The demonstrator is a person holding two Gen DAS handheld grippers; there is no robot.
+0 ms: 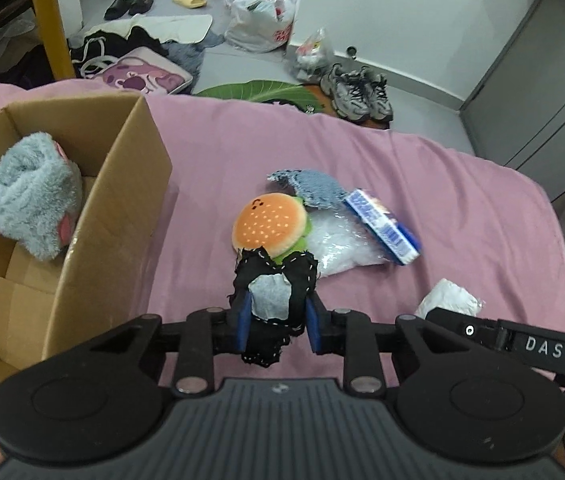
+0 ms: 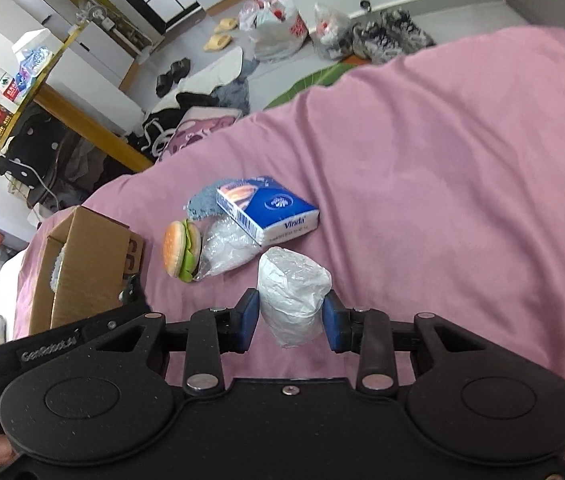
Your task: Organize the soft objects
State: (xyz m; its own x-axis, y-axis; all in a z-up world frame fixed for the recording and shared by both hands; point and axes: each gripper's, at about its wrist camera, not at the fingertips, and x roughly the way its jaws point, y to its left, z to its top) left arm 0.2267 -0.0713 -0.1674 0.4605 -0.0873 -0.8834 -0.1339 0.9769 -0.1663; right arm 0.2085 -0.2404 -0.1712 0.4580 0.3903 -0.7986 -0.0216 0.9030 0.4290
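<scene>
- The left gripper [image 1: 276, 312] is closed on a black cloth bundle [image 1: 274, 304] with white stitching and a pale label, raised off the pink bedsheet [image 1: 422, 184], likely to carry it to the cardboard box [image 1: 122, 216] at its 10 o'clock.
- That box already holds a grey plush toy [image 1: 30, 204], so it seems to be the collecting place.
- The right gripper [image 2: 291, 316] has its jaws fairly wide around a white wrapped bundle [image 2: 292, 296]; whether the pads press it, the view does not settle.
- At its 11 o'clock lie a burger plush [image 2: 181, 249], a clear bag [image 2: 226, 250], a blue cloth [image 2: 202, 200] and a tissue pack [image 2: 270, 210], still unsorted.
</scene>
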